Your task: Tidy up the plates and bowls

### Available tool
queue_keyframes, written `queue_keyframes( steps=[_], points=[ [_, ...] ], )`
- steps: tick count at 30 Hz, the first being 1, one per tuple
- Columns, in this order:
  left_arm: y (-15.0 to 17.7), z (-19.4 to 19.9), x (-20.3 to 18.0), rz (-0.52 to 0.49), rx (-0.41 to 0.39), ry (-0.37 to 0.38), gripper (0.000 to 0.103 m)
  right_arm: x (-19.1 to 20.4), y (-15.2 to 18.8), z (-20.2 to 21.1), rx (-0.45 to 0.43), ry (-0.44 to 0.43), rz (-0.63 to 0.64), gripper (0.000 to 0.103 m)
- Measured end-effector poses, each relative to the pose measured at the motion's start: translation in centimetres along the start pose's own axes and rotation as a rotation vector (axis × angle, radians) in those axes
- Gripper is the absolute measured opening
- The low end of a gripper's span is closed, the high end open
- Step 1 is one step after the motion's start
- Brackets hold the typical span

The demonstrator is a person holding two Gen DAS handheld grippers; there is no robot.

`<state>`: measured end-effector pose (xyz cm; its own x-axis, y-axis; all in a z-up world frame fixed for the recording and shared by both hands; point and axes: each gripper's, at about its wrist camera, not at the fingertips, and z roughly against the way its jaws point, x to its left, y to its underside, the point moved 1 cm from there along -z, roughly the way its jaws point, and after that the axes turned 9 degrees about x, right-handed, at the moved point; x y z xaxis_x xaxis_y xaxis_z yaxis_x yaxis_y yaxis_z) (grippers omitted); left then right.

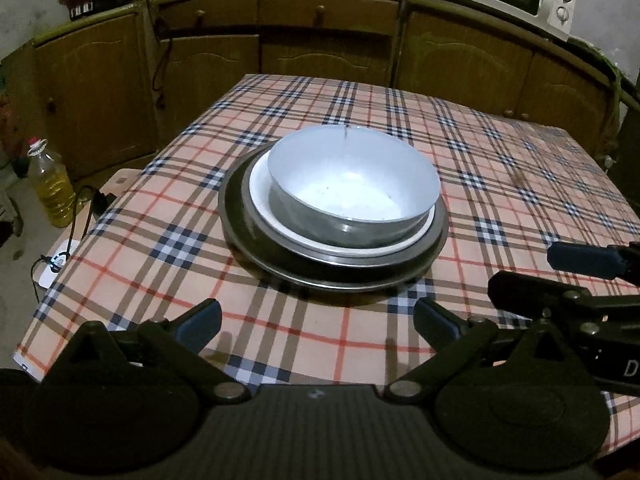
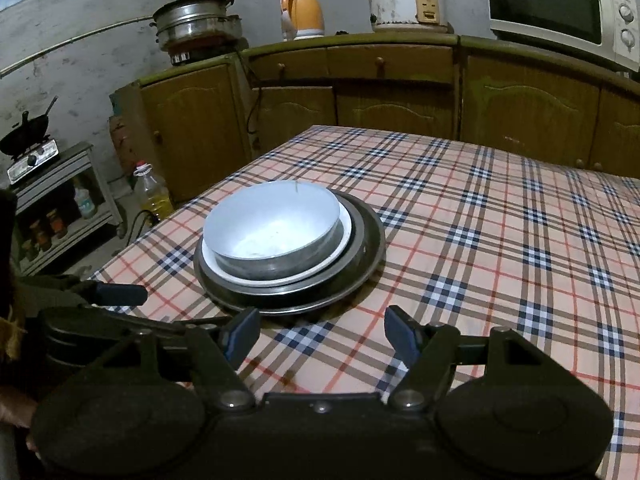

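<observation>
Left gripper point(image 1: 318, 320) just short of bowl point(image 1: 352, 184)

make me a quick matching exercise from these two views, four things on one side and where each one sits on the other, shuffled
Things:
1. metal bowl
2. white plate
3. oil bottle
4. microwave

Places:
A. on the floor beside the table
B. on the cabinet counter, far right
C. top of the stack
D. directly under the bowl, inside the dark metal plates

Pairs: 1-C, 2-D, 3-A, 4-B
</observation>
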<state>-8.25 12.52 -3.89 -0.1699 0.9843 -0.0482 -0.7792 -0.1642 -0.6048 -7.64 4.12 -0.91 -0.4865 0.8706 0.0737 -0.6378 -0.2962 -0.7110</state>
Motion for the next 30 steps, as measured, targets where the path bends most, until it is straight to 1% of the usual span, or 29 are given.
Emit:
queue_keyframes(
  steps=[30],
  points=[
    [0.07, -0.41, 0.05, 0.012, 0.015, -0.015, 0.103, -0.16, 0.53, -0.76, 0.018, -0.014, -0.019, 0.082]
  ],
)
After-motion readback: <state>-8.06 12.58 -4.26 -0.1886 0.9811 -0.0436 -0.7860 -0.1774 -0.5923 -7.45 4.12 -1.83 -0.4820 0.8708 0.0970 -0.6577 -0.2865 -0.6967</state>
